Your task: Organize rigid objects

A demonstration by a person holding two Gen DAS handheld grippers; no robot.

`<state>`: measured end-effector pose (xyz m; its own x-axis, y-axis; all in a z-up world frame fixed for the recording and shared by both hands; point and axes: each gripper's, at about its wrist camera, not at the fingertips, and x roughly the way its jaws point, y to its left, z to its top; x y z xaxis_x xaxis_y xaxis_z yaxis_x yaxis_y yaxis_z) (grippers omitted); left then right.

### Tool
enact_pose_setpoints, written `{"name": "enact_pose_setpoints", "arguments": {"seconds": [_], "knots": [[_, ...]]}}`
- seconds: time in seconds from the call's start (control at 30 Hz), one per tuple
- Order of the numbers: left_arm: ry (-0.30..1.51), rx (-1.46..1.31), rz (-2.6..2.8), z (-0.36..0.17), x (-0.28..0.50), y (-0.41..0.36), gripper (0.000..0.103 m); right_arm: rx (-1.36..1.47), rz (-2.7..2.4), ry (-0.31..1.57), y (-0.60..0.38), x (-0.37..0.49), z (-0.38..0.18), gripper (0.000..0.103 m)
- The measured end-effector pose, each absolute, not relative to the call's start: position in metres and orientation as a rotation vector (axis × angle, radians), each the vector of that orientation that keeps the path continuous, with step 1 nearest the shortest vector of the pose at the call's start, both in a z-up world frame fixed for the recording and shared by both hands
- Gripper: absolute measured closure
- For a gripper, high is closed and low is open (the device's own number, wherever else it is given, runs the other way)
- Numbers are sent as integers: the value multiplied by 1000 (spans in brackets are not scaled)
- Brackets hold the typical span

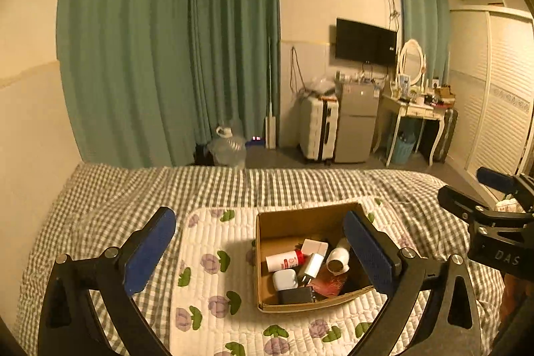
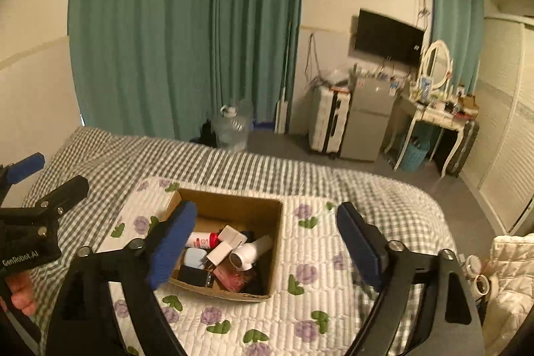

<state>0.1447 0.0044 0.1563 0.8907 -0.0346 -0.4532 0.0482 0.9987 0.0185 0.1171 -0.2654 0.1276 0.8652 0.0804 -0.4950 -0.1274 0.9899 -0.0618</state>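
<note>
An open cardboard box (image 1: 287, 222) (image 2: 233, 206) sits on a white floral quilted mat (image 1: 207, 242) (image 2: 310, 256) on the bed. Inside lie a white bottle with a red cap (image 1: 285, 260) (image 2: 200, 239), white chargers (image 1: 313, 264) (image 2: 220, 251), a small white hair dryer (image 1: 338, 259) (image 2: 250, 251), a black box (image 1: 297, 295) (image 2: 195, 276) and a pink-red item (image 1: 328, 284) (image 2: 233, 281). My left gripper (image 1: 267, 252) is open and empty above the box's left side. My right gripper (image 2: 267, 246) is open and empty above the box's right side.
The bed has a grey checked cover (image 1: 116, 199) (image 2: 367, 189). Beyond its far edge stand a water jug (image 1: 228, 145), a suitcase (image 1: 317, 132), a small fridge (image 1: 355, 122) and a dressing table (image 1: 417, 112). A white jacket (image 2: 510, 269) lies at the right.
</note>
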Motion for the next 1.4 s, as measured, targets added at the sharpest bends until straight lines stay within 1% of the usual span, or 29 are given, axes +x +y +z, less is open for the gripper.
{"name": "enact_pose_setpoints", "arguments": {"seconds": [0.03, 0.1, 0.2, 0.33, 0.5, 0.73, 1.03, 1.4], "knots": [[460, 30, -42, 158, 140, 4, 0, -92, 103, 498, -266, 110, 130, 5], [429, 25, -40, 157, 127, 5, 0, -104, 81, 437, -269, 90, 134, 0], [378, 20, -22, 148, 108, 7, 0, -95, 64, 377, -273, 68, 128, 0], [307, -24, -19, 119, 85, 10, 0, 7, 89, 364, -286, 50, 105, 0], [314, -43, -14, 75, 82, 5, 0, 34, 98, 374, -286, 39, 55, 0], [338, -3, -11, 32, 92, -3, 0, -36, 71, 422, -276, 63, -6, 0], [369, 48, -4, 7, 98, -14, 0, -8, 78, 440, -287, 73, -25, 0], [386, 32, -7, 5, 100, -11, 0, -13, 72, 451, -286, 73, -28, 0]]}}
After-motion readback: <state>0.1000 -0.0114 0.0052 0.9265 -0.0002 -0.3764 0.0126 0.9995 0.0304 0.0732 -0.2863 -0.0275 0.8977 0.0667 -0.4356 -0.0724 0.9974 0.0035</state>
